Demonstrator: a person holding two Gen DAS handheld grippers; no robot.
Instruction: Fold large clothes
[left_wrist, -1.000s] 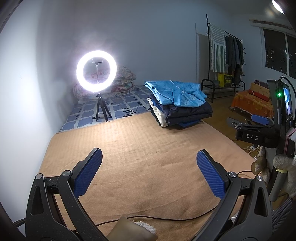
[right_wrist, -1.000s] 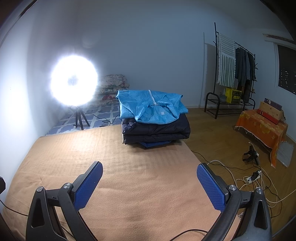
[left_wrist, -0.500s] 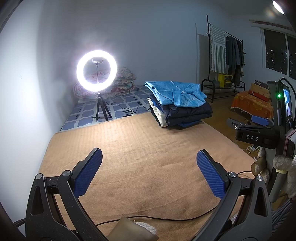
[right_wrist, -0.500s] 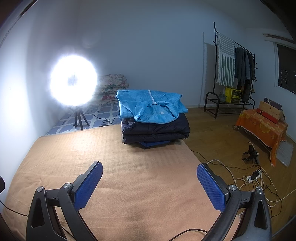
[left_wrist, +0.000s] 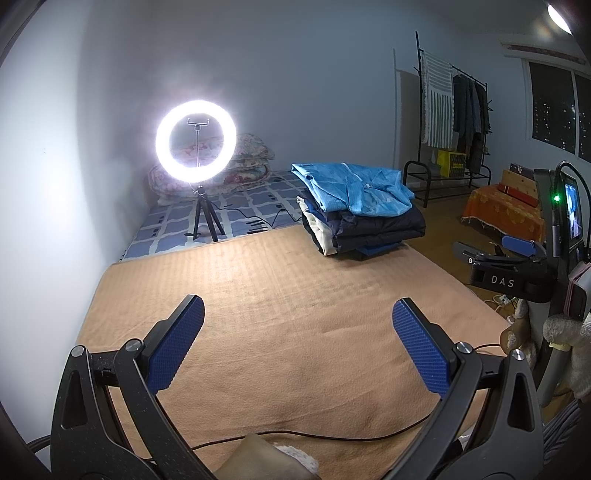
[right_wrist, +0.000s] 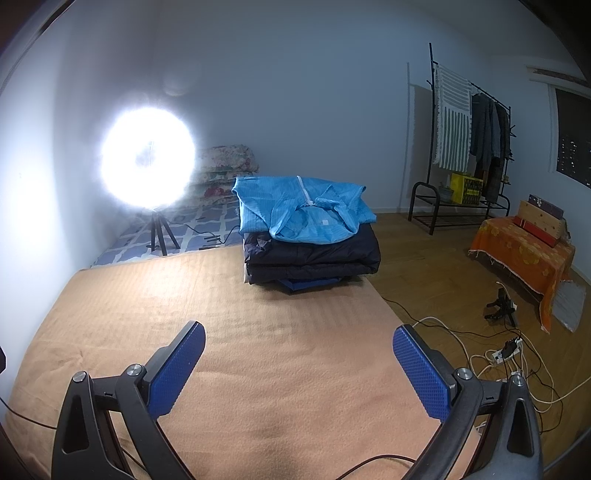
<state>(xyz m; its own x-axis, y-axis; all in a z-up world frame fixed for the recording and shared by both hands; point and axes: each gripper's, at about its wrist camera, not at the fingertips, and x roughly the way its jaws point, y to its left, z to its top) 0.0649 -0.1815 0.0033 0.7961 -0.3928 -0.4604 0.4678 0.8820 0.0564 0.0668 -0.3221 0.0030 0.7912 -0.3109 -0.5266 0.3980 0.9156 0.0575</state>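
Left gripper (left_wrist: 297, 345) jaws spread wide, nothing between the blue pads, hovering over the tan blanket (left_wrist: 280, 295). Right gripper (right_wrist: 298, 371) same: wide apart, holding nothing, above the blanket's near half. Stack of folded clothes (right_wrist: 308, 245) sits at the blanket's far right corner, well apart from both grippers; light blue jacket (right_wrist: 301, 214) on top, dark navy garments under it. Ring light (left_wrist: 195, 142) on a tripod stands beyond the far edge, left of the stack. Black cable (left_wrist: 332, 437) lies across the near edge of the blanket.
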